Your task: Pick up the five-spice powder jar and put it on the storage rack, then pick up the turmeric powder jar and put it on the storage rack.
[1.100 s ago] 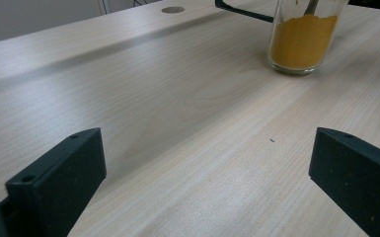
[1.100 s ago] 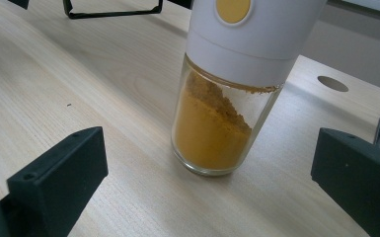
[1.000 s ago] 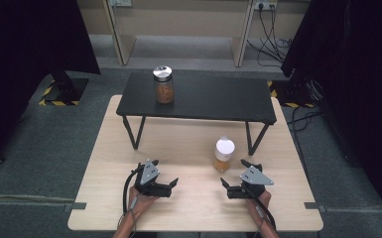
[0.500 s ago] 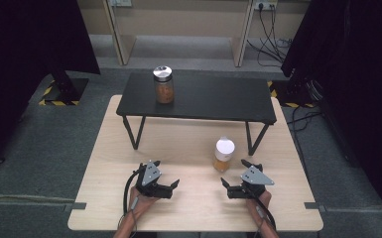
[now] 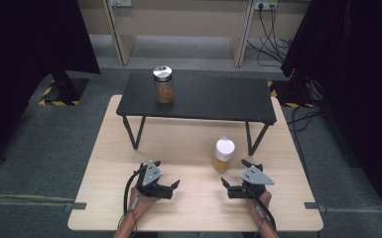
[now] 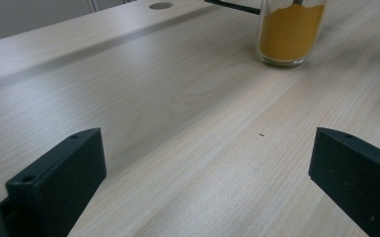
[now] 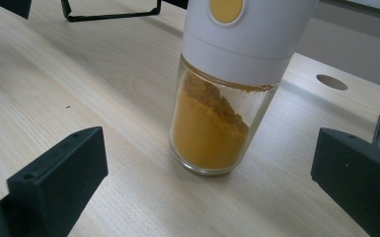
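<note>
Standing upright on the table [image 5: 129, 148], the spice jar [image 5: 223, 154] has its long axis vertical, its white cap up and its glass base flat on the wood. It sits right of centre, just in front of the black bench [image 5: 213, 99] and close to that bench's right leg. In the right gripper view the jar [image 7: 222, 108] shows yellow-orange powder filling the glass part, heaped higher on one side, under a white cap with a round yellow mark facing the camera.

Right gripper [image 5: 233, 186]: resting low on the table near the front edge, just beside the jar and short of it, pointing inward and forward. Jaws spread wide, nothing between them but bare wood; the jar stands ahead of the gap, untouched.

Left gripper [image 5: 171, 187]: resting on the table left of centre, well apart from the jar, pointing toward the right. Jaws likewise spread wide and empty. In the left gripper view the jar [image 6: 288, 32] appears farther off, upper right, past the open gap, its top cut off by the frame.

Second jar [image 5: 163, 84]: upright on the bench top, toward its left end, with a silver lid and brownish contents, well apart from both grippers.

Table: light wood grain, with a round hole [image 7: 331, 82] beyond the spice jar in the right gripper view.
</note>
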Tool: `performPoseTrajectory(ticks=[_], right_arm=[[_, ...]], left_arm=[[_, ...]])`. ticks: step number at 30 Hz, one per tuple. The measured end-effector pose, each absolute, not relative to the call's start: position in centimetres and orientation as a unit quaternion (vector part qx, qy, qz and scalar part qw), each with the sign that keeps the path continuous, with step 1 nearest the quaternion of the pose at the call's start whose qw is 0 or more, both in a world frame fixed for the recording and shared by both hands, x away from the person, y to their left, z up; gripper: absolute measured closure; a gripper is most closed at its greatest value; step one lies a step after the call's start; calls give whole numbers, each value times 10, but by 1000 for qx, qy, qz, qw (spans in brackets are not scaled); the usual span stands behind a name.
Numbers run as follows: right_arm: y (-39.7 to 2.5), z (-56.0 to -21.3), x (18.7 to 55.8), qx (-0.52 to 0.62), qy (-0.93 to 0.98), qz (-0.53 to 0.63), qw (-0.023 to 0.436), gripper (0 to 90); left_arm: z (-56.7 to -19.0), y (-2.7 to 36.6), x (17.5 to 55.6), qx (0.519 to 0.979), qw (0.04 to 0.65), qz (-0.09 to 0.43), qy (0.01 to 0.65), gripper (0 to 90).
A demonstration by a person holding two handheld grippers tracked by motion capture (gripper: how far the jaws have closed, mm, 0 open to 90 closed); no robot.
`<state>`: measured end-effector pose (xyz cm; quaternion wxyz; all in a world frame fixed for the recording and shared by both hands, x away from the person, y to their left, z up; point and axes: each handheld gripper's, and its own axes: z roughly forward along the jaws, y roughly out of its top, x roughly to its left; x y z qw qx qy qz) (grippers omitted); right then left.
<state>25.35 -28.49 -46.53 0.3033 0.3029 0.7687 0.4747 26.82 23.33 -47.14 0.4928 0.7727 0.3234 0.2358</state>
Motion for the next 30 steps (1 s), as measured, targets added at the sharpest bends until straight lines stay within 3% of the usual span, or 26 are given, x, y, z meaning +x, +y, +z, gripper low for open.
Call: performPoseTrajectory(ticks=[30], right_arm=[[-287, -466, 254, 304, 767, 479, 300, 6]], left_arm=[[-471, 233, 269, 772, 493, 233, 327, 6]])
